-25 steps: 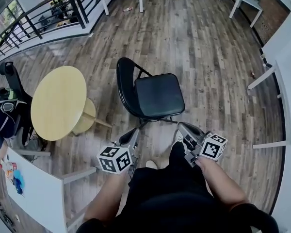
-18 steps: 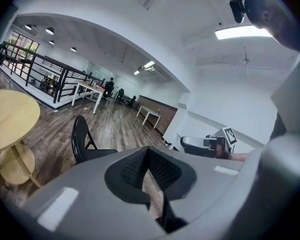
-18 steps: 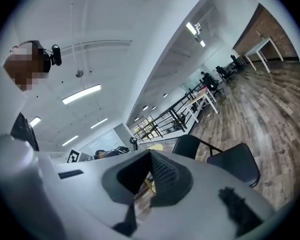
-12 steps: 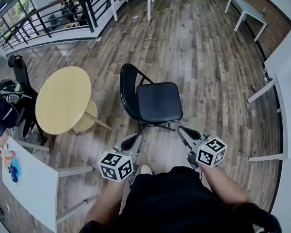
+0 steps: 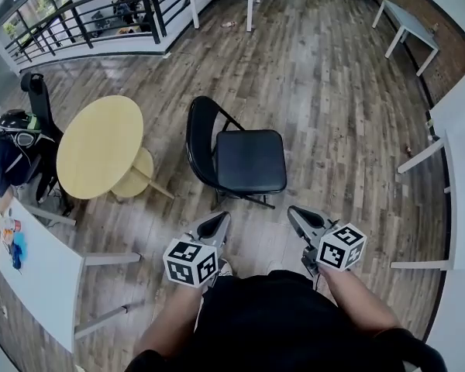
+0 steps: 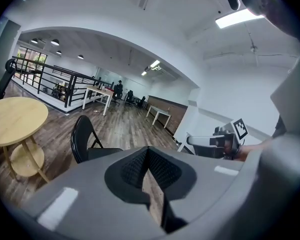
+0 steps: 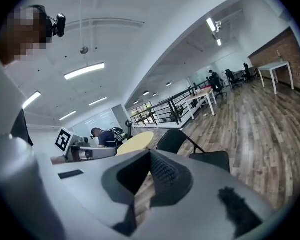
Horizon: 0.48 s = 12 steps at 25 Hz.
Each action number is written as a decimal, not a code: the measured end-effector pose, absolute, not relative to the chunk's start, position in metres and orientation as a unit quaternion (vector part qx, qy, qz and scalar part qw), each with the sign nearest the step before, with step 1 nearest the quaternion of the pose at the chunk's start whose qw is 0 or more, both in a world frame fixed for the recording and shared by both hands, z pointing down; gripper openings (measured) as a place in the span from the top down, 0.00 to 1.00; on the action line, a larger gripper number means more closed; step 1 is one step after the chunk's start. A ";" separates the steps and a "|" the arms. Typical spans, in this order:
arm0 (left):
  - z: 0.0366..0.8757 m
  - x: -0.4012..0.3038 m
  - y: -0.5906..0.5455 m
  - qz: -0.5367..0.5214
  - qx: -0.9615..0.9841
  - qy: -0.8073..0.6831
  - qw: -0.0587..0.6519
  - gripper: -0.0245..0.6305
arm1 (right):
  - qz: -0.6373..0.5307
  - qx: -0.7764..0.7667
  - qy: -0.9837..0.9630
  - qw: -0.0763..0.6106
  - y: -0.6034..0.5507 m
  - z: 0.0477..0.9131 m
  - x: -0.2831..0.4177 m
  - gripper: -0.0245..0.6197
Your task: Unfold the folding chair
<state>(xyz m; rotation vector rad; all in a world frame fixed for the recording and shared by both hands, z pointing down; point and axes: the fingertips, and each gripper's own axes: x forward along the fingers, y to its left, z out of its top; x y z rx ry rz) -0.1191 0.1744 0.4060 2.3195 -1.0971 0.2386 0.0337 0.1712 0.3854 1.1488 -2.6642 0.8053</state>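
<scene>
Matt grey plastic is seen on the left claw (image 5: 220, 218); ahead of it, the folding chair (image 5: 250, 160) is padded in faintly glossy black, framed in thin metal tubing.

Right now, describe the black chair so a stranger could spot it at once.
Find the round yellow table on the wood floor. Beside it, apart, stands the chair: unfolded, with a black padded seat and curved black back, unlike the white desks nearby.
</scene>
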 end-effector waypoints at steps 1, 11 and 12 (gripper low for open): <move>0.407 -0.118 0.176 0.090 0.861 -0.411 0.284 0.95 | 0.264 0.380 -0.884 0.066 0.173 0.386 0.036 0.95; 0.404 -0.107 0.187 0.109 0.857 -0.419 0.280 0.95 | 0.270 0.376 -0.884 0.061 0.183 0.399 0.046 0.95; 0.403 -0.106 0.187 0.108 0.857 -0.419 0.280 0.95 | 0.270 0.376 -0.884 0.060 0.183 0.399 0.046 0.95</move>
